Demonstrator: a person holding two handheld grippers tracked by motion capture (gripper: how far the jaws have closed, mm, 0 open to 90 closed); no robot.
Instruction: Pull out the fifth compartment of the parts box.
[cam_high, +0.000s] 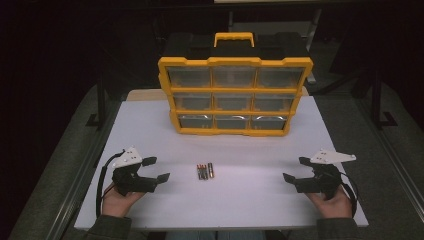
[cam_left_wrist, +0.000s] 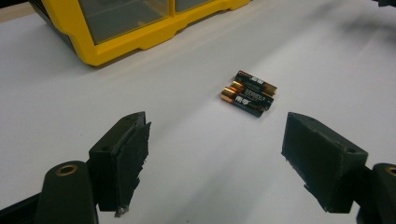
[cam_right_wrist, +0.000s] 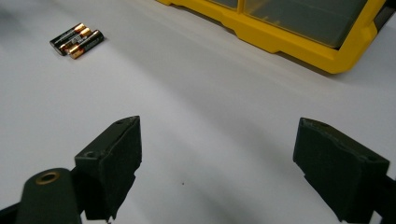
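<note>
Three black-and-copper batteries (cam_high: 204, 171) lie side by side on the white table (cam_high: 250, 200), near its front middle. They appear ahead of the left jaws (cam_left_wrist: 249, 93) and far off to the upper left in the right gripper view (cam_right_wrist: 76, 40). My left gripper (cam_high: 156, 169) rests at the front left, open, nothing between its jaws (cam_left_wrist: 215, 163). My right gripper (cam_high: 296, 169) sits at the front right, also open and empty (cam_right_wrist: 217, 170). Both point inward toward the batteries, each well short of them.
A yellow and black organiser case (cam_high: 235, 92) with clear drawers and a carry handle stands upright at the back middle of the table; its lower corner shows in both gripper views (cam_left_wrist: 116, 42) (cam_right_wrist: 299, 39). Dark floor surrounds the table.
</note>
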